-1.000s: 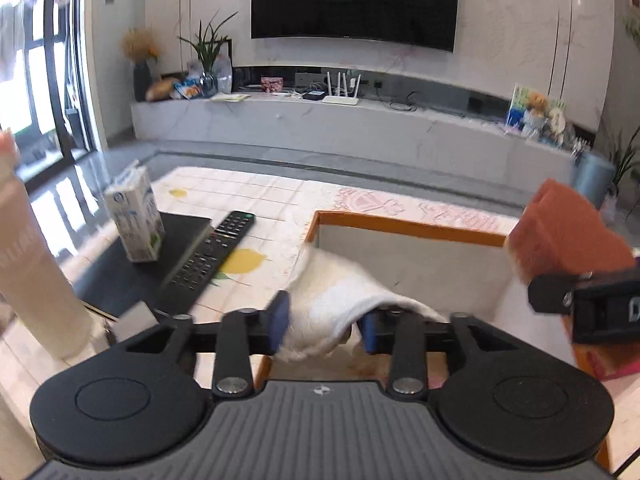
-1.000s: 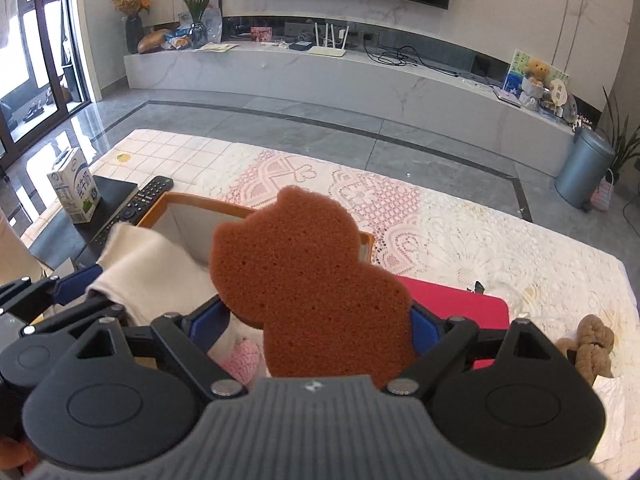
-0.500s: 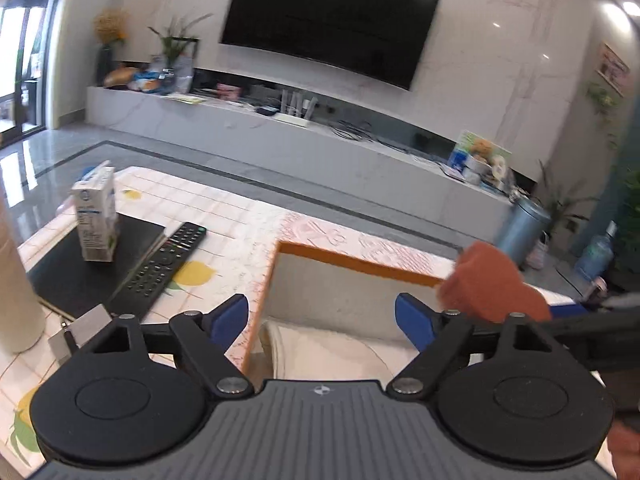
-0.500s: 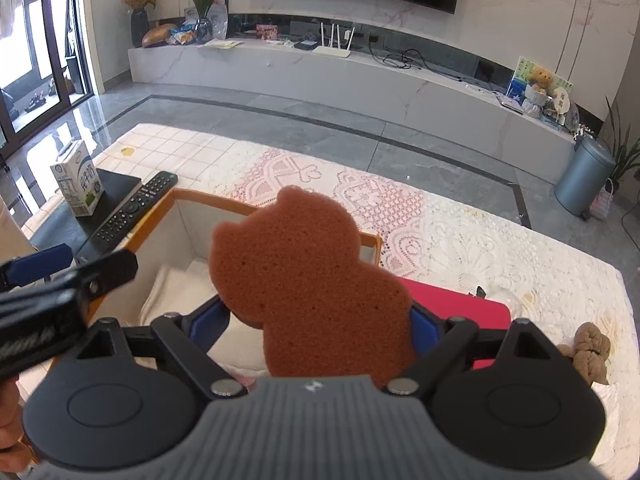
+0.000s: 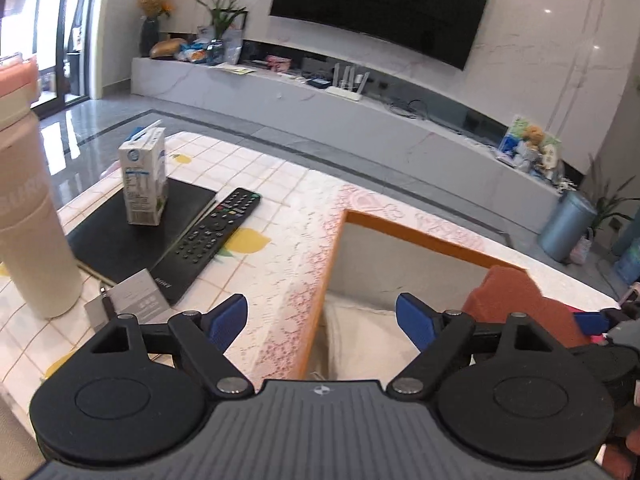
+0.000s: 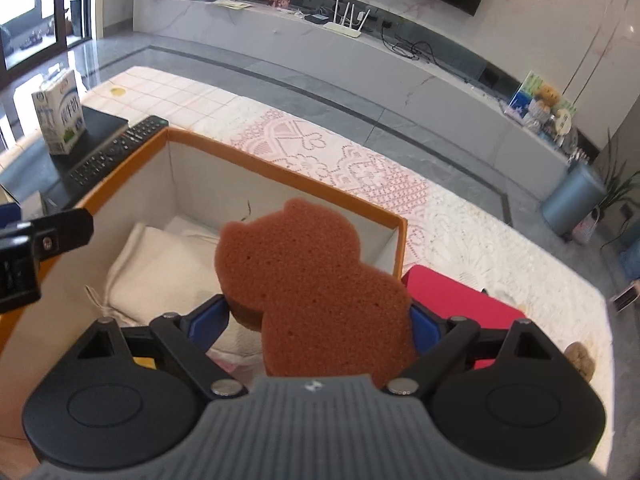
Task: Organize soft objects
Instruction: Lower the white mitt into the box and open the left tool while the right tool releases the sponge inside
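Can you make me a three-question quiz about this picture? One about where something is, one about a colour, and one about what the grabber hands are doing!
1. Where does the folded cream cloth lie?
A. On the black remote
B. Inside the orange-rimmed box
C. Under the milk carton

2. What colour is the bear-shaped sponge?
A. Reddish brown
B. Green
C. Yellow

3. What is the left gripper doing?
A. Squeezing the cloth
B. Holding the remote
C. Open, jaws apart, holding nothing

Answers:
1. B: the right wrist view shows the cloth on the box floor, walls around it.
2. A: the sponge fills the middle of the right wrist view, clamped in the right gripper.
3. C: nothing sits between its blue pads in the left wrist view.
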`<state>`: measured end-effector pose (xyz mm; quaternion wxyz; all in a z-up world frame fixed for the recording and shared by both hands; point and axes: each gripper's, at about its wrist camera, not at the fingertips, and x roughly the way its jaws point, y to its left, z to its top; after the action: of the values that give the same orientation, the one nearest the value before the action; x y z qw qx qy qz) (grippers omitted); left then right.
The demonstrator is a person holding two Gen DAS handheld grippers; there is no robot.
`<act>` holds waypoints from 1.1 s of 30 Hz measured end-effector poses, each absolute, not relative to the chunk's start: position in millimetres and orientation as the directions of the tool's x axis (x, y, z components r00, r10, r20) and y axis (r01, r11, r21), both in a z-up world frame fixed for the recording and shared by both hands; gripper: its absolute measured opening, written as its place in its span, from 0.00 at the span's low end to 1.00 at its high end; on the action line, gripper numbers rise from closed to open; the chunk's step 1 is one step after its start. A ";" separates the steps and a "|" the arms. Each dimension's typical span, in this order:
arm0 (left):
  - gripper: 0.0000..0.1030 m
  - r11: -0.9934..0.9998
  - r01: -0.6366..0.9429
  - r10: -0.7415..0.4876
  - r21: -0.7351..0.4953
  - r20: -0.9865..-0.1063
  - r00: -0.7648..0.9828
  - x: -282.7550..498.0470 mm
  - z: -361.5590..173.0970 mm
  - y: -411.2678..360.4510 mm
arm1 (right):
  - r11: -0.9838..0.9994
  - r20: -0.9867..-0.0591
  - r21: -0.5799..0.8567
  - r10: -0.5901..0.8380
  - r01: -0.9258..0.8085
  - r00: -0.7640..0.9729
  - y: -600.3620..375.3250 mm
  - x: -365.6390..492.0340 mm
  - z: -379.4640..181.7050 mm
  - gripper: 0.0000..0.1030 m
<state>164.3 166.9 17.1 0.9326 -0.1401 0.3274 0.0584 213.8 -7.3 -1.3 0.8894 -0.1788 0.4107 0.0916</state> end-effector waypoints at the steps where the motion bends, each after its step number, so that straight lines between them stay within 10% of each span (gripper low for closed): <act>1: 0.96 0.953 -0.205 0.020 -0.222 -0.631 0.775 165.0 16.3 166.8 | 0.914 -0.761 -0.258 0.006 -0.312 0.649 -5.0 213.0 -3.0 0.88; 33: 0.96 0.972 -0.178 0.047 -0.156 -0.612 0.790 155.8 30.7 151.0 | 0.893 -0.631 -0.209 0.189 -0.400 0.752 -36.5 156.0 52.6 0.98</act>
<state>155.8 151.0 30.7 0.9403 -0.1032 0.3188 0.0599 156.0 -36.5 52.6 0.9208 -0.1678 0.3138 0.1599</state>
